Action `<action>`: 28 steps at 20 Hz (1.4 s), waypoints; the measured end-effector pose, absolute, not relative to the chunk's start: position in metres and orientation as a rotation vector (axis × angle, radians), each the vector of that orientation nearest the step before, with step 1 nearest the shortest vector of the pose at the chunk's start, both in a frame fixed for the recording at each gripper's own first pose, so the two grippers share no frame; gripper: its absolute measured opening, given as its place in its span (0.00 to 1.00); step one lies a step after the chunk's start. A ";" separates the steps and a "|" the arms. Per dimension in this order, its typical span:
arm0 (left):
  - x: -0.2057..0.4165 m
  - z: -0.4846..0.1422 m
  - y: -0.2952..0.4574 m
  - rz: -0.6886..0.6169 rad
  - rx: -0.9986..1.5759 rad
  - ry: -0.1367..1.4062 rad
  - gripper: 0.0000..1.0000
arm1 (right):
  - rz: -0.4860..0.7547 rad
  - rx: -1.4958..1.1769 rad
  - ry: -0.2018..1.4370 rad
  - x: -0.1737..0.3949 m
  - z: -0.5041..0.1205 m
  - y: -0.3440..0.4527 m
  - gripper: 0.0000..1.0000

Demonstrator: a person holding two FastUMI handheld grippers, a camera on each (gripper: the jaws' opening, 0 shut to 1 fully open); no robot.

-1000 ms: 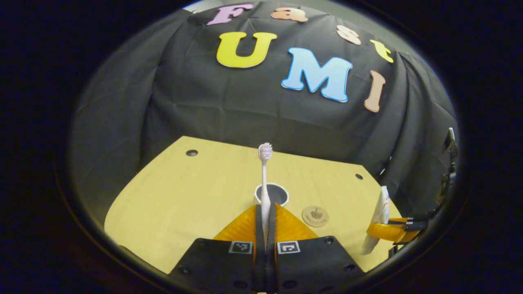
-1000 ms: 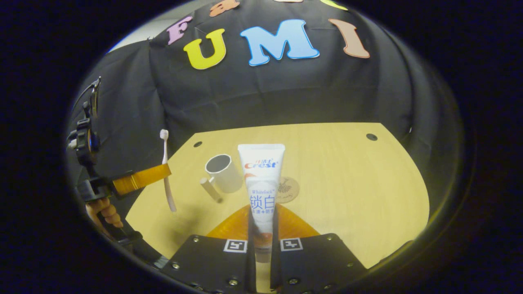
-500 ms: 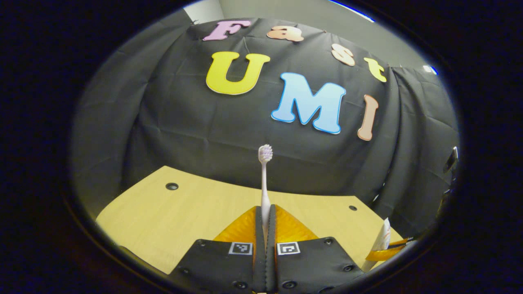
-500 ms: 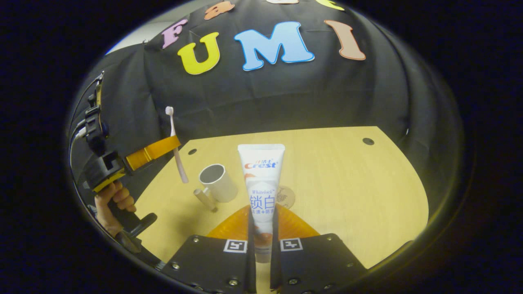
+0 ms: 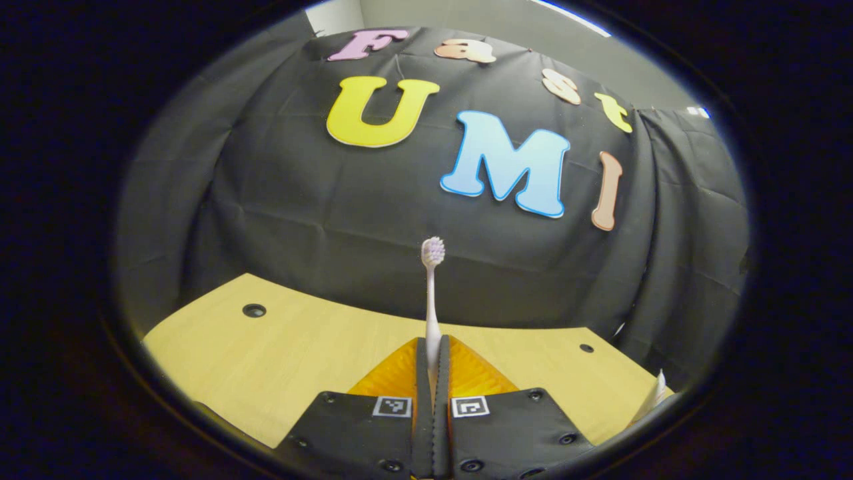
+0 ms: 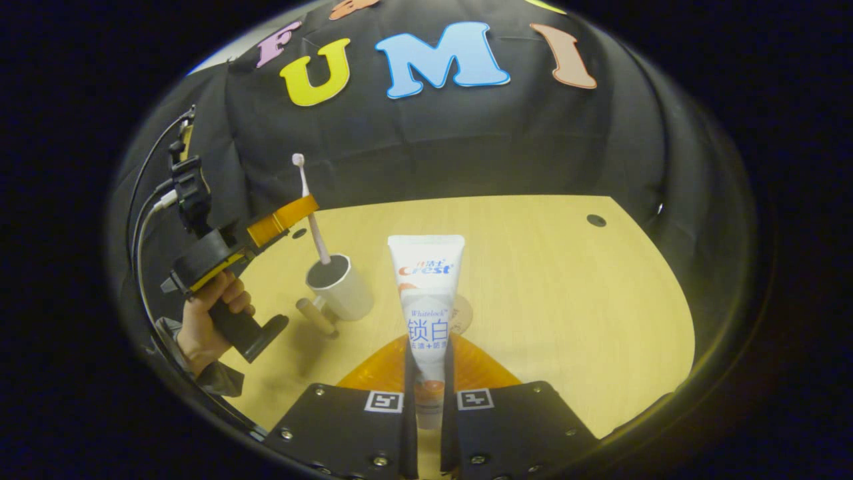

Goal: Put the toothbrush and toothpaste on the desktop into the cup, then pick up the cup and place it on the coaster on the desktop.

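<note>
Left gripper [image 5: 432,373]: fingers closed on the handle of the pale pink plastic toothbrush [image 5: 432,293], bristle head up at frame centre. In the right gripper view this gripper sits at left, held by a hand [image 6: 203,320], with the brush's lower end above the open mouth of the white cylindrical cup [image 6: 338,288]; whether it is inside, cannot tell. Cup stands on the light wooden desktop [image 6: 566,300], left of centre. Right gripper [image 6: 426,390]: fingers clamped on the white toothpaste tube [image 6: 426,293], upright at centre. Round brown coaster [image 6: 461,313] partly hidden behind the tube.

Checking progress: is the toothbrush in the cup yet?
Partly: the toothbrush, held tilted by the left hand-held gripper, has its lower end inside the cup.
</note>
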State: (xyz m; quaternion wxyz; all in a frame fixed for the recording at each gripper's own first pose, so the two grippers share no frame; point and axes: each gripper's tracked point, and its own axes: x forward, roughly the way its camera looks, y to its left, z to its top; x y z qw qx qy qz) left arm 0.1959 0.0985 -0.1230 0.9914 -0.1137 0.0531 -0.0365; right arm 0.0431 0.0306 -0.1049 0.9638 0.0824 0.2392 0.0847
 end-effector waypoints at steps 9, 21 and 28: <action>0.195 -0.163 0.107 -0.057 -0.227 0.198 0.16 | 0.186 0.178 0.529 0.044 -0.111 0.035 0.15; 0.143 -0.142 0.124 -0.018 -0.239 0.214 0.94 | 0.326 0.100 0.402 0.088 -0.053 0.086 0.15; 0.097 -0.136 0.152 0.057 -0.261 0.237 0.97 | 0.429 0.081 0.275 0.131 -0.016 0.132 0.14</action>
